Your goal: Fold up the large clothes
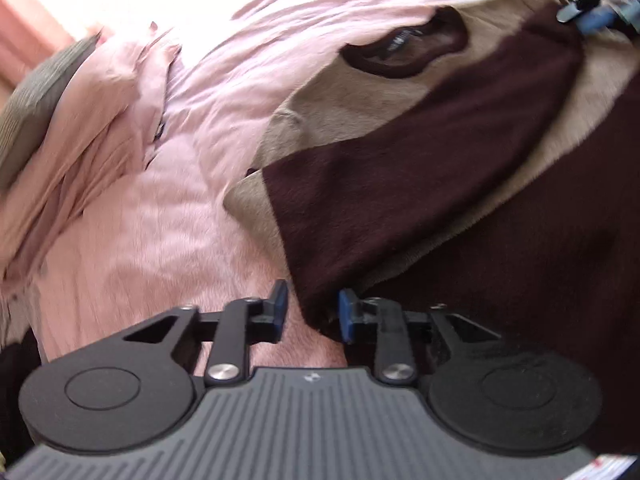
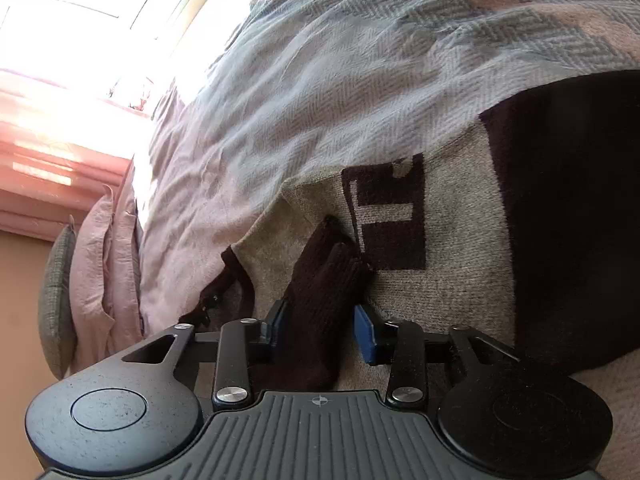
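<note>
Garment: sweater [image 2: 448, 280] in tan and dark maroon knit, lying spread on the bed; in the left wrist view it fills the 3 o'clock half of the frame, with its neck opening [image 1: 404, 46] toward 1 o'clock.
Cuff: maroon ribbed sleeve end [image 2: 324, 292], bunched at 6 o'clock in the right wrist view, lying over the tan body.
Right hand-held gripper [image 2: 320, 328]: clenched on the ribbed sleeve end, the blue pads pressing it from both sides.
Left hand-held gripper [image 1: 312, 312]: jaws drawn close, with the tip of a maroon edge [image 1: 316, 308] caught between the pads; the hold looks shallow.
Bed: pink sheet [image 1: 160, 208] under the sweater; grey herringbone blanket [image 2: 360, 60] toward 12 o'clock in the right wrist view.
Pillows: pink pillow [image 2: 100, 272] and grey cushion [image 2: 56, 304] at 9 o'clock.
Risk, left side: the thin bite may slip once the fabric is lifted, dropping that corner and skewing the fold.
Risk, right side: the bunched cuff may drag the layer beneath, wrinkling the body.
Risk, bedding: pads low to the bed could pinch the sheet along with the knit.
</note>
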`<state>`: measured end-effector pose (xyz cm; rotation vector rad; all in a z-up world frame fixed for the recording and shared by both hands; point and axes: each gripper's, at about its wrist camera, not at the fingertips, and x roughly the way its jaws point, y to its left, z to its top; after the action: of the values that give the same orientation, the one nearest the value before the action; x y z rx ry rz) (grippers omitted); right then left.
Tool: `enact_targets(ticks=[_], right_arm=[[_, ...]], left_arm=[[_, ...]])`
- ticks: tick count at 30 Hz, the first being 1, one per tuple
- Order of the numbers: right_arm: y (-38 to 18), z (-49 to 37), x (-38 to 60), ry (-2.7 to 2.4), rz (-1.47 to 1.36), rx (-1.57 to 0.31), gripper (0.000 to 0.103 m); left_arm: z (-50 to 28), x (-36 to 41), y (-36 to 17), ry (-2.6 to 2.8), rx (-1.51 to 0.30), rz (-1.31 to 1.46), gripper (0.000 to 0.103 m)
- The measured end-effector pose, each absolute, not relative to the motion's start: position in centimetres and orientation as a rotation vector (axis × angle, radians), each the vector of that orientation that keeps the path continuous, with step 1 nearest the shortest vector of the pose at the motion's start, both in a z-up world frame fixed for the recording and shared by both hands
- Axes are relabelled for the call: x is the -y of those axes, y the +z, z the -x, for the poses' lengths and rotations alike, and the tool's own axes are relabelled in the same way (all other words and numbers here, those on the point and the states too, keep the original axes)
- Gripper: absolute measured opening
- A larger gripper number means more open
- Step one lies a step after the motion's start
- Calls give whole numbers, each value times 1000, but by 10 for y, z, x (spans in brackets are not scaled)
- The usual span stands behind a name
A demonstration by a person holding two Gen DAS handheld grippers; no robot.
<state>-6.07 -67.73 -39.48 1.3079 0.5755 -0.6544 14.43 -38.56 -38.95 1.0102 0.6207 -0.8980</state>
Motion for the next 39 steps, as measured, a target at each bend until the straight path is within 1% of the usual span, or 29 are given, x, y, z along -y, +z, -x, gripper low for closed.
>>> enact_targets(ticks=[1, 3, 7, 9, 11, 12, 13, 16, 18, 20, 22, 23, 24, 27, 28, 29, 30, 32, 35, 37, 39], right_arm=[[-397, 57, 677, -651, -1288, -598, 0], [-388, 54, 672, -675, -1203, -595, 0], [-349, 76, 654, -735, -1041, -583, 0], [-339, 90, 642, -765, -986, -609, 0], [-340, 97, 636, -783, -974, -621, 0], [-344, 98, 634, -790, -979, -632, 0], [-349, 97, 635, -803, -995, -657, 0], [-363, 93, 639, -828, -1029, -778, 1], [-354, 97, 638, -848, -1039, -775, 10], [-340, 103, 634, -862, -1036, -726, 16], [-330, 109, 632, -824, -1027, -644, 18], [-330, 109, 633, -787, -1028, -609, 18], [-335, 107, 635, -757, -1041, -606, 19], [-367, 102, 646, -758, -1114, -723, 19], [-371, 108, 649, -745, -1157, -708, 20], [-370, 118, 651, -733, -1204, -663, 24], [-365, 130, 653, -728, -1240, -617, 36], [-354, 165, 657, -744, -1276, -526, 52], [-348, 239, 667, -873, -1320, -416, 52], [-352, 293, 673, -1015, -1381, -348, 52], [-357, 348, 681, -1172, -1461, -242, 52]], left_arm=[[-144, 385, -391, -906, -607, -1023, 10], [-144, 383, -388, -921, -575, -1030, 7], [-145, 378, -380, -969, -543, -1043, 7], [-141, 380, -382, -1005, -537, -1081, 7], [-139, 383, -387, -1022, -553, -1114, 7], [-137, 384, -390, -1025, -563, -1138, 9], [-137, 385, -392, -1024, -578, -1161, 14], [-142, 381, -382, -1018, -665, -1134, 15], [-149, 375, -366, -1009, -747, -1038, 15], [-156, 371, -346, -998, -804, -887, 15], [-159, 373, -334, -959, -829, -759, 15], [-159, 378, -335, -937, -832, -723, 16], [-159, 385, -340, -909, -843, -709, 20], [-161, 413, -376, -847, -956, -738, 23], [-160, 419, -386, -818, -978, -770, 23], [-158, 422, -389, -798, -977, -778, 23], [-157, 424, -387, -782, -975, -766, 23], [-157, 423, -376, -753, -988, -719, 23], [-154, 419, -355, -732, -1013, -640, 26], [-149, 418, -344, -732, -1018, -623, 27], [-143, 420, -337, -740, -1018, -628, 28]])
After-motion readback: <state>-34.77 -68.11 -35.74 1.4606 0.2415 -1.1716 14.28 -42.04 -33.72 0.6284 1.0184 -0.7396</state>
